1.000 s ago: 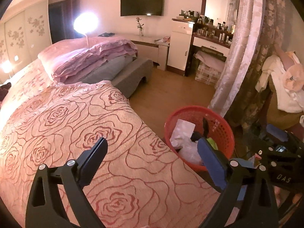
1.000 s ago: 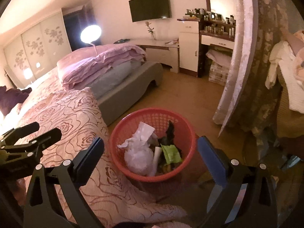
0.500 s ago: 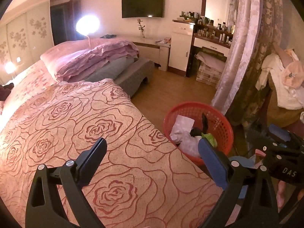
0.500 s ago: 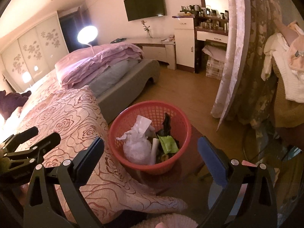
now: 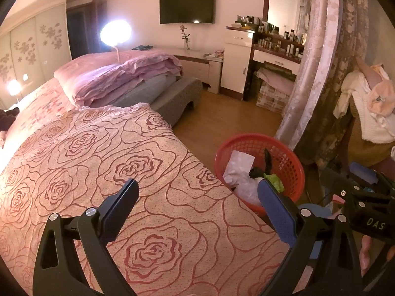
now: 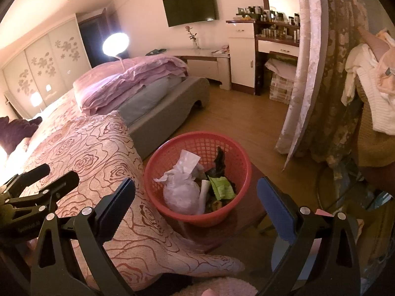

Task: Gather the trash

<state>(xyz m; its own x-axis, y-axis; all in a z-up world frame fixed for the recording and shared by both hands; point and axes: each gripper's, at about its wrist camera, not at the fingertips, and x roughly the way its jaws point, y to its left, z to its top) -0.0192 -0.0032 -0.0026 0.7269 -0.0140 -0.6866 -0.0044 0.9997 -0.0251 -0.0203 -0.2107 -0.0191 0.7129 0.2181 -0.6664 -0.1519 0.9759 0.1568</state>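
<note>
A red mesh basket (image 6: 197, 145) stands on a low dark stand beside the bed, holding trash: white crumpled paper and a plastic bag (image 6: 181, 192), a green packet (image 6: 221, 187) and dark scraps. My right gripper (image 6: 196, 194) hangs open over the basket's near side with nothing between its fingers. In the left wrist view the same basket (image 5: 286, 157) sits to the right, and my left gripper (image 5: 197, 197) is open and empty above the rose-patterned bedspread (image 5: 98, 172). The left gripper also shows at the right wrist view's left edge (image 6: 34, 190).
The bed with folded pink bedding (image 5: 118, 74) fills the left. A wooden floor (image 6: 246, 120) leads to a dresser (image 5: 237, 64) and wall TV (image 5: 186, 6). A patterned curtain (image 6: 318, 74) and hanging clothes (image 6: 370, 83) stand right of the basket.
Both grippers stay open and empty. The right wrist view has risen a little over the basket; the left wrist view has shifted slightly, with the basket staying at its right.
</note>
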